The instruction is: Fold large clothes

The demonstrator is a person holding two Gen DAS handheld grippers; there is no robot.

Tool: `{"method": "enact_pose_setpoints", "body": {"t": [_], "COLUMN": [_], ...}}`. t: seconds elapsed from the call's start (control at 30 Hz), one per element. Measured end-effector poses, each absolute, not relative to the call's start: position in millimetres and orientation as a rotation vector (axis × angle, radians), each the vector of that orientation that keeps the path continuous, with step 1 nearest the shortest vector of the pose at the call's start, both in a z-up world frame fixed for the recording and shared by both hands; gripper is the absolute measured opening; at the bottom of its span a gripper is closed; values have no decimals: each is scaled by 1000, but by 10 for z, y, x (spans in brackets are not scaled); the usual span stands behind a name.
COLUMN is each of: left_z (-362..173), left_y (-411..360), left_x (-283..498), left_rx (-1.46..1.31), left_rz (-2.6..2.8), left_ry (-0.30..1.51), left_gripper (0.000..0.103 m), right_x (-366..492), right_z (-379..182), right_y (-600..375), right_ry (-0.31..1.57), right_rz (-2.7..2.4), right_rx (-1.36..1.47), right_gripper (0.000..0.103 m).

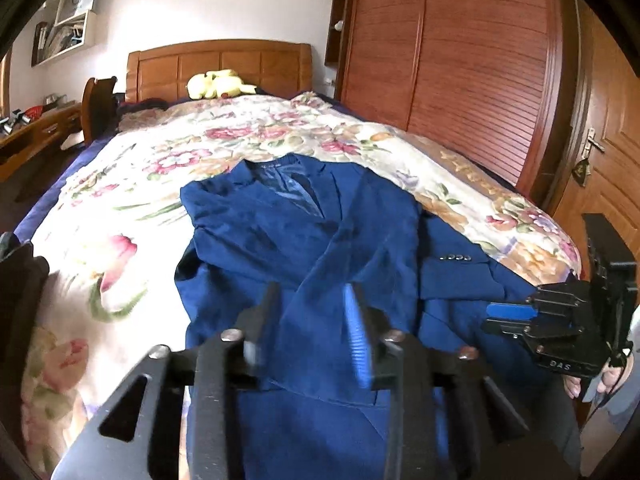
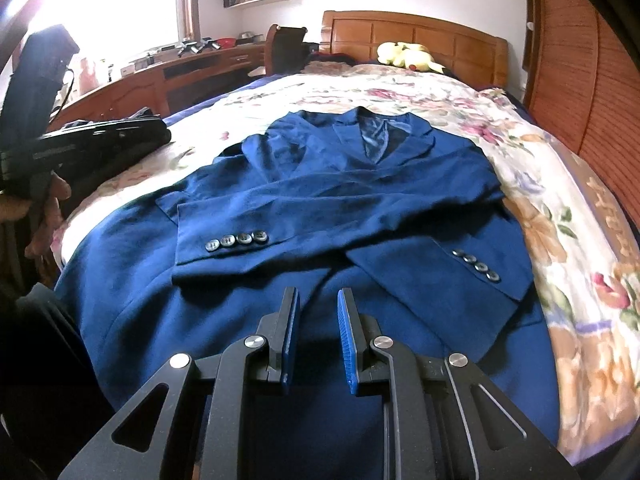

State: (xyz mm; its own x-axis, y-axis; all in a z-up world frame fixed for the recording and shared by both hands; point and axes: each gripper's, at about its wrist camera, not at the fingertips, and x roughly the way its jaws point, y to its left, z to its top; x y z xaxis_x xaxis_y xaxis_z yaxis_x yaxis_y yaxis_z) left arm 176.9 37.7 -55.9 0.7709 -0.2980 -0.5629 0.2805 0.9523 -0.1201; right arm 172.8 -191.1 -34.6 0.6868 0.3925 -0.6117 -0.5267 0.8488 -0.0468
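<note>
A dark blue suit jacket (image 2: 320, 184) lies front up on the floral bedspread (image 2: 540, 208), collar toward the headboard. Both sleeves are folded across its front, with the buttoned cuffs (image 2: 236, 239) lying near the hem. In the right wrist view my right gripper (image 2: 318, 304) hovers over the jacket's lower front, its blue pads apart with nothing between them. My left gripper (image 1: 314, 300) hangs blurred over the jacket's (image 1: 304, 232) lower left part, jaws apart and holding nothing. It also shows from the side, as the left gripper (image 2: 162, 134), above the bed's left edge. The right gripper (image 1: 490, 318) appears at the jacket's right side.
A yellow plush toy (image 1: 218, 84) lies against the wooden headboard (image 1: 220, 64). A slatted wooden wardrobe (image 1: 460, 60) and a door (image 1: 608, 152) stand to the right of the bed. A cluttered desk (image 2: 160, 76) and a chair (image 2: 286, 48) stand to the left.
</note>
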Motion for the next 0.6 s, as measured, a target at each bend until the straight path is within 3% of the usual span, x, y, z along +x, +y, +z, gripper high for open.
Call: {"method": "enact_pose_setpoints", "body": {"t": [0.03, 0.1, 0.27, 0.6], "left_z": [-560, -561, -598, -647], "left_y": [395, 427, 592, 972], "left_x": [1750, 1703, 1609, 1493], "left_rx": [-33, -27, -12, -39], "left_rz": [-320, -301, -253, -159], "left_ry": [619, 612, 615, 630], "left_gripper": [40, 61, 80, 80], "right_x": [1746, 1782, 1980, 2712], "right_z": [-347, -361, -419, -580], "right_y": [-1897, -1884, -1740, -1471], "right_ry": [629, 629, 637, 728], "right_rz": [522, 527, 523, 511], "right_rx": [-229, -235, -284, -268], "right_gripper": [20, 20, 20, 20]}}
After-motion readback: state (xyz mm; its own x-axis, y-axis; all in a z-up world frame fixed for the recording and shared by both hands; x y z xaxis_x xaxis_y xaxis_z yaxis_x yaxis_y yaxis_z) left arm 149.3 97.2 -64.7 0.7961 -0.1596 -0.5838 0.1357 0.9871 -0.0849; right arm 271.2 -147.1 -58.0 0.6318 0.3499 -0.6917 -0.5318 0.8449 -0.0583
